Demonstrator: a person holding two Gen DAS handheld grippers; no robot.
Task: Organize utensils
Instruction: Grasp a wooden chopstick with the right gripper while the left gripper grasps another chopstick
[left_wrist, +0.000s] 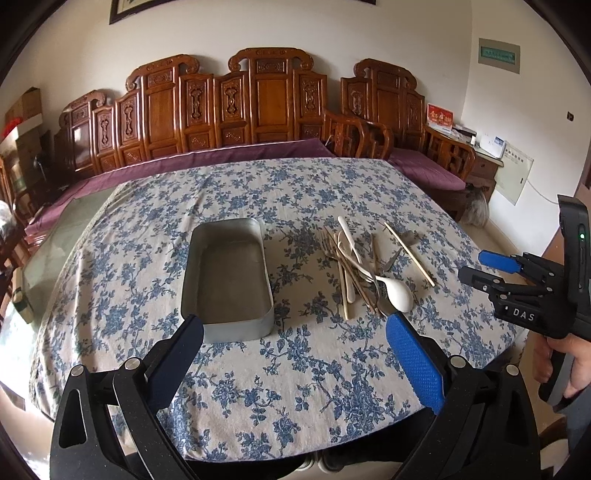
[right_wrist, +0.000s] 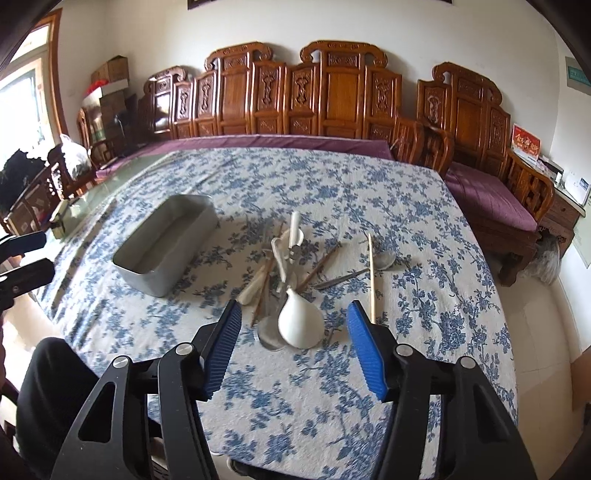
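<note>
Both tongs gaped wide over the bench, gripping nothing.
Left wrist view: left tongs (left_wrist: 295, 332) hung before the tin (left_wrist: 227, 273); utensils (left_wrist: 364, 271) lay ahead-right. Right wrist view: right tongs (right_wrist: 293, 325) flanked the spoon (right_wrist: 297, 325); tin (right_wrist: 166, 243) ahead-left.

Soft daylight, faint shadows, fisheye-warped dark corners
</note>
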